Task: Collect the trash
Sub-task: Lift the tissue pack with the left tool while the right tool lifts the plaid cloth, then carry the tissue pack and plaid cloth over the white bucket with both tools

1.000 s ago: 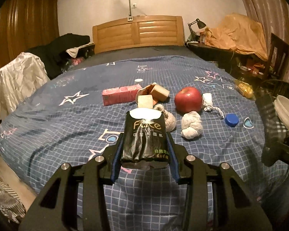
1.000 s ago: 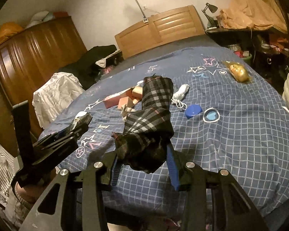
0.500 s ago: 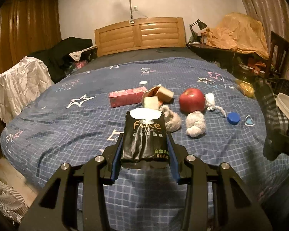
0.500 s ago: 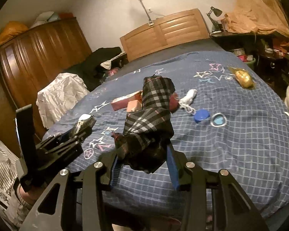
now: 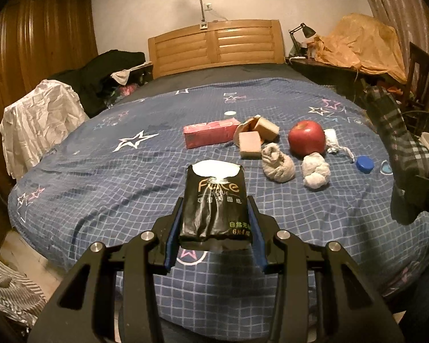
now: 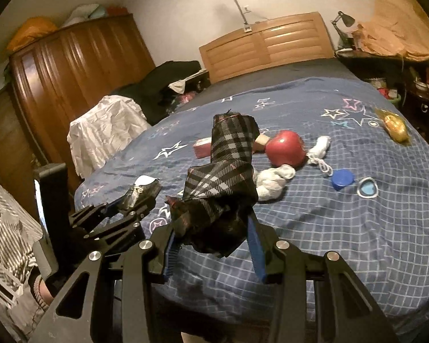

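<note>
Both grippers have drawn back from the bed (image 5: pixel 105 177). Left gripper (image 5: pixel 216 223): jaws clamped on black tissue pack (image 5: pixel 214 200), soft, crushable, gripped mid-body. Right gripper (image 6: pixel 211 237): jaws clamped on plaid folded umbrella (image 6: pixel 226 177), limp fabric, bunched end.

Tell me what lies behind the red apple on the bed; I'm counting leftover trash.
Behind the red apple a white rolled cloth with a string pokes out beside it on the blue bedspread. Anything directly behind the apple is covered.
</note>
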Tool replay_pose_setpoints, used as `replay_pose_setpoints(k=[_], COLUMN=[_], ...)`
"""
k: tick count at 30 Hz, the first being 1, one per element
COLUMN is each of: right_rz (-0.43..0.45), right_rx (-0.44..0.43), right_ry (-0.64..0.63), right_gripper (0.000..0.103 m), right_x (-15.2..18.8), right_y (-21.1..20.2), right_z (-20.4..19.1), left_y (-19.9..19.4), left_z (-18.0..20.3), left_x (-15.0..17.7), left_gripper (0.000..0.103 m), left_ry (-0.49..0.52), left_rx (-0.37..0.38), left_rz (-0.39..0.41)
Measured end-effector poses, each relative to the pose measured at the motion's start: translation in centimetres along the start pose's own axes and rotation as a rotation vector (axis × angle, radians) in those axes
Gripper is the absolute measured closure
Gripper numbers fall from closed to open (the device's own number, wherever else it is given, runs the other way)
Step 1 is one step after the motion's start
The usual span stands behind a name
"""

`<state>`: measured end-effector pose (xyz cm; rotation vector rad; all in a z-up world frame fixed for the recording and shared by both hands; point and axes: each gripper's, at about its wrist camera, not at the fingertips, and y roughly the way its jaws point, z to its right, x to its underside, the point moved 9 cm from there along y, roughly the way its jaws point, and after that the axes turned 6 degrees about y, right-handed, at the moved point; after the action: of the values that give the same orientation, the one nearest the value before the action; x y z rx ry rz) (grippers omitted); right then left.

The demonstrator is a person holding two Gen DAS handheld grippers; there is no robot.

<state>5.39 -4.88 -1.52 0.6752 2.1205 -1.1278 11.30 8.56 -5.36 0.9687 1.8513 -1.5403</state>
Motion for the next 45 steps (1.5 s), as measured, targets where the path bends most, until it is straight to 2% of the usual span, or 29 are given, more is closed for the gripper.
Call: replay_pose_setpoints(k=[10,15,19,24,33,41,45], right_rz=[0.006,0.016,0.059,0.124,0.264,0.36,0.401], right_rx=[0.022,0.053,0.088,0.139,0.255,0.389,0.47], right_ry=[-0.044,-0.039,-0.028,-0.015,-0.002,0.046,0.073], right_gripper=[0.06,0.06,0.06,0.06,0.059,0.059,0.059], right_x=[0.2,0.7,0.7,0.0,-3.8,-6.9,-7.9], right_y=[-0.1,-0.8,-2.5,-5.1,-10.9,-17.2,-20.9], right_z=[-1.1,0.4,2.4,4.9,10.8,19.2,24.2], left_y=[0.2,0.2,0.2,-0.3,-0.8,-1.2,-1.0], left_z=[-1.1,-0.9,0.2,3.3,8.8,15.8,20.8], left_x=[0.2,0.1,-0.5,-2.1,-6.8,-11.1,-13.2], left_gripper=[0.063,0.063,0.063,0.063,0.063,0.063,0.063], left_ry=[-0.019,-0.039,-0.036,0.007,0.075,0.157,0.204], left_rx=[-0.001,0.006,0.016,0.043,0.107,0.171,0.23], left_rz=[-0.001,0.005,0.015,0.035,0.082,0.128,0.137])
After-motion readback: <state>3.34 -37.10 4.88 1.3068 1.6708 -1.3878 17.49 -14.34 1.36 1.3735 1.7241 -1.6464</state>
